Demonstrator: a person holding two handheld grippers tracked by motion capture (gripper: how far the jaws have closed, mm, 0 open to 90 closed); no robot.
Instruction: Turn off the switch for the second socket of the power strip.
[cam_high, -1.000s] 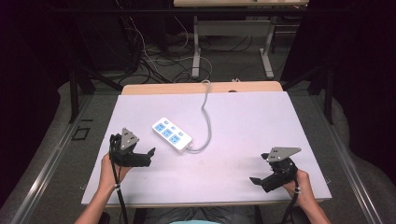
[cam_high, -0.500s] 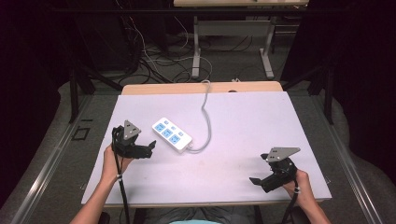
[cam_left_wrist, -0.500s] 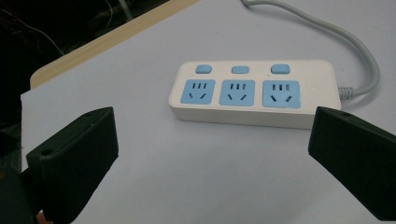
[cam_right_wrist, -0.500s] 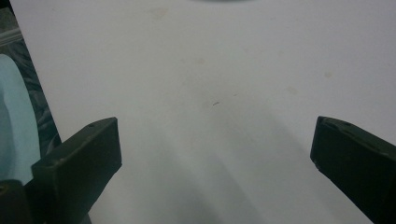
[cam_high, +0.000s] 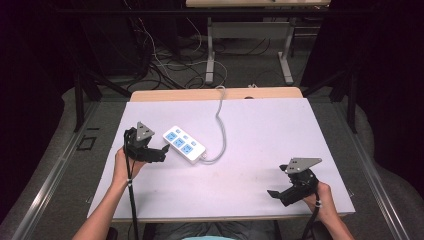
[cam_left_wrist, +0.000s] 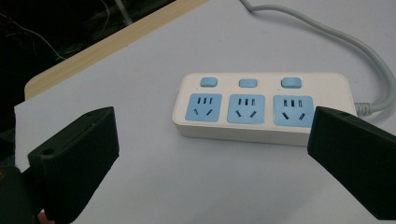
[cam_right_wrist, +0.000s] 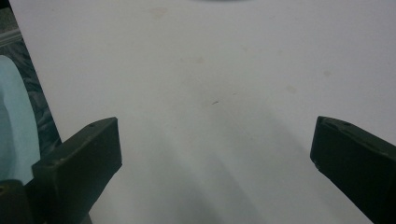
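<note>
- The left tongs (cam_left_wrist: 210, 154) are spread wide, aimed at the power strip (cam_left_wrist: 264, 105) just ahead, not touching it.
- The right tongs (cam_high: 276, 194) are also spread wide, over bare table (cam_high: 250, 125), well apart.
- The strip lies left of the table's middle. It is probably rigid, light, smooth plastic; grip across its long sides.
- Its cable (cam_high: 220, 125) may drag.

White power strip (cam_left_wrist: 261, 109) (blue sockets) on a white table (cam_high: 260, 130).
</note>
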